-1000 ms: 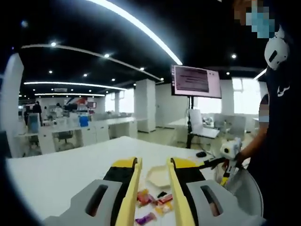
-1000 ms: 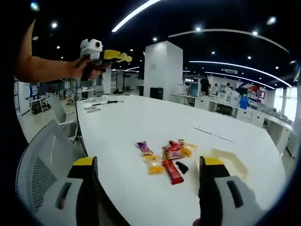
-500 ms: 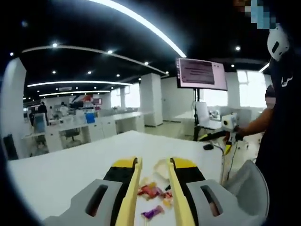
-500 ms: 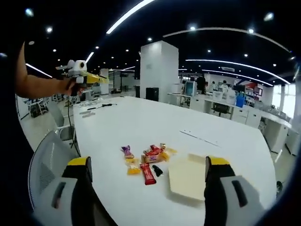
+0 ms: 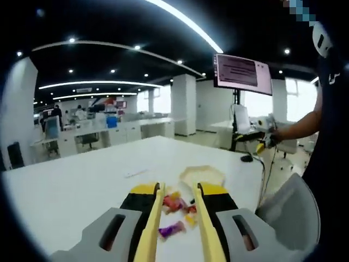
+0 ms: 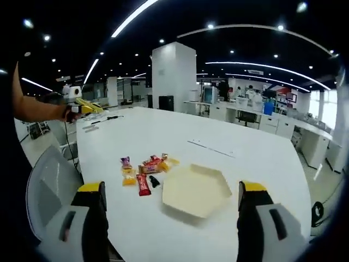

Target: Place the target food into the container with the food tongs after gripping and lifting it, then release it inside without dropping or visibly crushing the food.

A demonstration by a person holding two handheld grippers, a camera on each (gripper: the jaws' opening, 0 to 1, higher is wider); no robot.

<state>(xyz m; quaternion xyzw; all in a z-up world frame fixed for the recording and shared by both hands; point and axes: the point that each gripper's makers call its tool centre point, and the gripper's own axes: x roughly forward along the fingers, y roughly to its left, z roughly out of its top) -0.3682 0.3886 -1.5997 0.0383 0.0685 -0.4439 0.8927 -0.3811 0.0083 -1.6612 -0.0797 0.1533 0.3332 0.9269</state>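
In the right gripper view, a pale cream hexagonal shallow tray (image 6: pixel 195 190) sits on the long white table (image 6: pixel 245 158); just beside it, toward the grey mesh chair (image 6: pixel 46 185), lies a small cluster of wrapped snacks (image 6: pixel 143 170), including a red bar (image 6: pixel 143 184) and a purple packet (image 6: pixel 125 161); the right gripper (image 6: pixel 173 218) hangs above the table edge, jaws spread wide, holding nothing; the left gripper (image 5: pixel 176 224) hovers over the snacks with jaws narrowly parted and empty
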